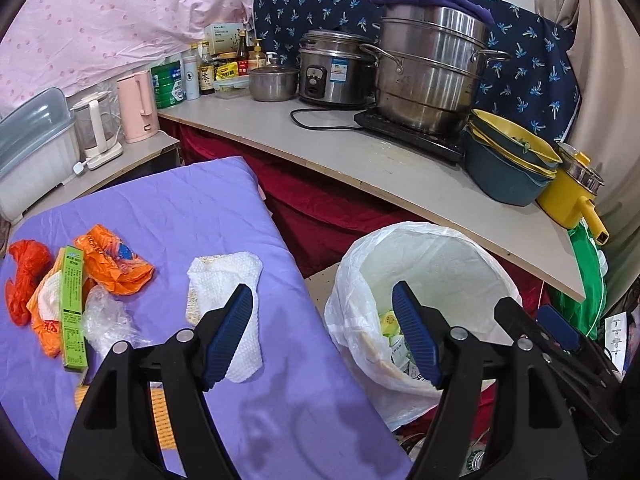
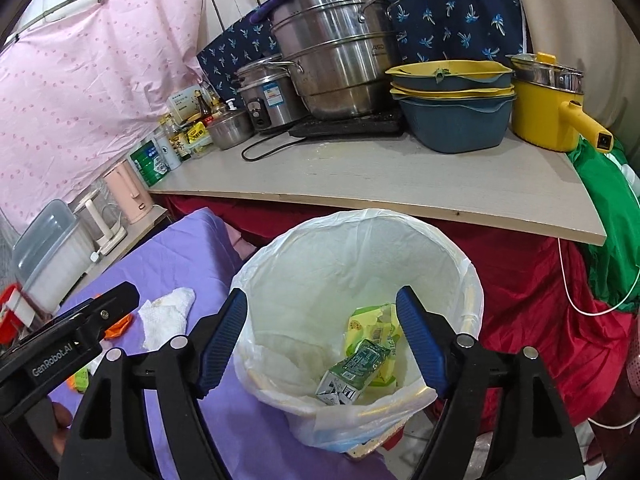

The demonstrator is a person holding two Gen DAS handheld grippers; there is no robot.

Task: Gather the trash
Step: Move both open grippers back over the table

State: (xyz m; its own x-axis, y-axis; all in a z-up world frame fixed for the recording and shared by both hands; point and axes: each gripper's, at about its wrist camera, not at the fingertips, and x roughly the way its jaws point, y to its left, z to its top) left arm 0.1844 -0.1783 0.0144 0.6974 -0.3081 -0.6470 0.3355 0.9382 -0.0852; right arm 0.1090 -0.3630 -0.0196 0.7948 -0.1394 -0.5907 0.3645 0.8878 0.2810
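Note:
On the purple cloth (image 1: 180,208) lie a white paper towel (image 1: 228,276), an orange bag (image 1: 116,260), a red bag (image 1: 26,276), a green box (image 1: 74,312) and clear plastic (image 1: 106,320). My left gripper (image 1: 320,300) is open and empty, its left pad over the towel's near part. The bin (image 2: 360,216) with a white liner holds a green-and-white carton (image 2: 352,372) and yellow wrappers (image 2: 368,320). Over its mouth my right gripper (image 2: 322,304) stands open with nothing between its pads. It also shows at the bin's right side in the left wrist view, right gripper (image 1: 532,312).
A grey shelf (image 2: 380,176) behind the bin carries steel pots (image 2: 336,52), a rice cooker (image 2: 268,96), stacked basins (image 2: 452,96), a yellow pot (image 2: 548,112) and bottles. Red cloth (image 2: 540,280) hangs below it. A pink kettle (image 1: 136,104) and plastic box (image 1: 36,152) stand left.

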